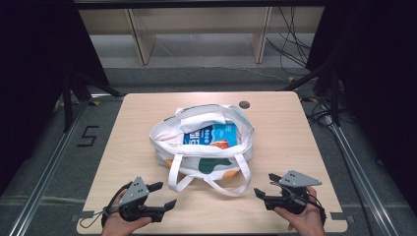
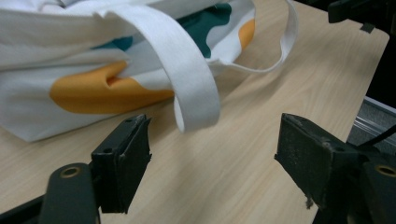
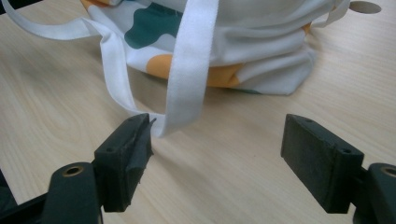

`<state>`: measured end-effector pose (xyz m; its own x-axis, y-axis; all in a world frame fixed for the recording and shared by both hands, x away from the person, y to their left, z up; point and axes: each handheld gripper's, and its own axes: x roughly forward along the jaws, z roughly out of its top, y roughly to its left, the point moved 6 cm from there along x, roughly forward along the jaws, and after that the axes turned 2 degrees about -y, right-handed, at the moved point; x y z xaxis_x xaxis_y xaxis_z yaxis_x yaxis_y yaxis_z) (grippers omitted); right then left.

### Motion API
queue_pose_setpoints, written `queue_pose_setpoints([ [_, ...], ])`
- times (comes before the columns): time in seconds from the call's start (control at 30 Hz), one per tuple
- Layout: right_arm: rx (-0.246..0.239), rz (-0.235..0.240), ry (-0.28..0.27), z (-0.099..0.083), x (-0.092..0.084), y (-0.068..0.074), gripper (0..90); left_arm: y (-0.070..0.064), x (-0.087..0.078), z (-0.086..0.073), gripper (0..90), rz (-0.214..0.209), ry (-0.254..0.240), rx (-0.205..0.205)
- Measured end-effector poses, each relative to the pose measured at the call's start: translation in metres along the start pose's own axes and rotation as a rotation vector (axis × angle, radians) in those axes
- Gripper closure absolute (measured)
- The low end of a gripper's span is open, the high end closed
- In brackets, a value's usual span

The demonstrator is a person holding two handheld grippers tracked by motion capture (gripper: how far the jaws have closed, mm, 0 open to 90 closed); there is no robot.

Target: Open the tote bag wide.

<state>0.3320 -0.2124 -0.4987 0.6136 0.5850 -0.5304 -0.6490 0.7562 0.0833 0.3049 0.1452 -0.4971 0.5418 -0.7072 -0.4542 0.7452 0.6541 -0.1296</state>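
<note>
Approaching bag [image 1: 201,142] at table [image 1: 295,128] centre, handle [image 1: 206,179] trailing toward near edge. Keeping left gripper [image 1: 164,195] and right gripper [image 1: 263,184] spread, empty. Lining each up square on handle before pinching.

Even overhead light on the table, dark surroundings

In the high view, soft light is falling from above onto the pale table [image 1: 295,128], while the sides of the frame are sinking into near black and the picture is looking slightly grainy. The white bag [image 1: 201,142] is casting only a faint, short shadow. In both gripper views the black jaws are showing a little soft at the bottom edge, the strap [image 2: 187,70] is throwing a blurred shadow onto the wood, and no glare is appearing.
</note>
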Motion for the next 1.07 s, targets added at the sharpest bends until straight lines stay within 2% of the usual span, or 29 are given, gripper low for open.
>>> queue_pose_setpoints([
  [0.03,-0.009,0.009,-0.003,-0.001,0.0,0.0,24.7,-0.001,0.0,-0.003,24.7,0.002,0.005,-0.004],
  [0.1,-0.011,0.005,0.004,-0.004,-0.001,0.002,24.2,-0.001,0.0,-0.006,24.7,-0.003,0.01,0.026],
  [0.13,-0.008,0.003,0.002,-0.006,-0.001,0.003,23.7,-0.003,0.0,-0.008,24.6,0.003,0.013,0.003],
  [0.17,-0.024,0.008,0.002,-0.007,0.0,0.003,23.4,-0.003,0.0,-0.009,24.6,0.003,0.006,0.011],
  [0.2,-0.002,0.007,0.013,-0.01,-0.002,0.005,23.1,-0.002,-0.001,-0.011,24.5,0.001,0.008,0.019],
  [0.23,-0.035,0.018,0.015,-0.012,-0.001,0.003,23.1,-0.002,-0.001,-0.013,24.5,0.008,0.015,-0.001],
  [0.27,-0.022,0.031,0.015,-0.015,-0.001,0.005,23.1,0.001,-0.002,-0.015,24.5,0.007,0.021,0.027],
  [0.3,-0.022,0.027,0.02,-0.018,-0.001,0.006,23.1,-0.001,-0.002,-0.017,24.4,0.01,0.022,-0.001],
  [0.33,-0.005,0.036,0.033,-0.02,-0.002,0.01,23.2,-0.001,-0.001,-0.018,24.4,0.012,0.021,-0.004],
  [0.37,-0.029,0.035,0.035,-0.022,-0.002,0.008,23.6,0.0,-0.001,-0.02,24.4,0.013,0.027,0.005],
  [0.43,-0.038,0.025,0.048,-0.026,-0.003,0.01,23.5,-0.001,-0.001,-0.022,24.3,0.011,0.031,-0.009],
  [0.47,-0.037,0.027,0.042,-0.027,-0.004,0.01,23.2,-0.002,-0.001,-0.023,24.4,0.008,0.028,-0.012],
  [0.5,-0.029,0.04,0.04,-0.028,-0.004,0.011,23.3,0.001,-0.002,-0.024,24.3,0.013,0.043,0.012],
  [0.53,-0.038,0.037,0.043,-0.029,-0.005,0.011,23.3,0.0,-0.001,-0.023,24.2,0.004,0.026,0.004],
  [0.57,-0.038,0.037,0.043,-0.029,-0.005,0.011,23.3,0.001,-0.002,-0.024,24.2,0.009,0.033,0.009],
  [0.6,-0.024,0.038,0.054,-0.031,-0.006,0.012,23.4,0.0,-0.001,-0.025,24.1,0.013,0.03,-0.026],
  [0.63,-0.003,0.034,0.057,-0.032,-0.007,0.014,23.4,-0.001,-0.001,-0.025,24.1,0.017,0.032,-0.03],
  [0.67,-0.038,0.055,0.055,-0.033,-0.005,0.011,23.4,0.0,0.0,-0.026,24.1,0.009,0.035,-0.021],
  [0.7,-0.037,0.054,0.059,-0.033,-0.006,0.011,23.5,0.0,0.0,-0.026,24.1,0.009,0.035,-0.018],
  [0.73,-0.016,0.03,0.052,-0.034,-0.006,0.012,23.5,0.0,0.0,-0.026,24.1,0.011,0.025,-0.022],
  [0.77,-0.002,0.027,0.056,-0.035,-0.007,0.013,23.5,0.0,0.0,-0.026,24.1,0.009,0.034,-0.026],
  [0.8,-0.035,0.056,0.055,-0.034,-0.005,0.011,23.5,0.001,0.0,-0.026,24.0,0.011,0.031,-0.02],
  [0.87,-0.034,0.047,0.058,-0.035,-0.005,0.01,23.5,0.002,-0.001,-0.026,24.0,0.009,0.034,0.0],
  [1.07,-0.027,0.035,0.056,-0.035,-0.005,0.01,23.6,0.003,0.0,-0.026,24.0,0.01,0.037,-0.003],
])
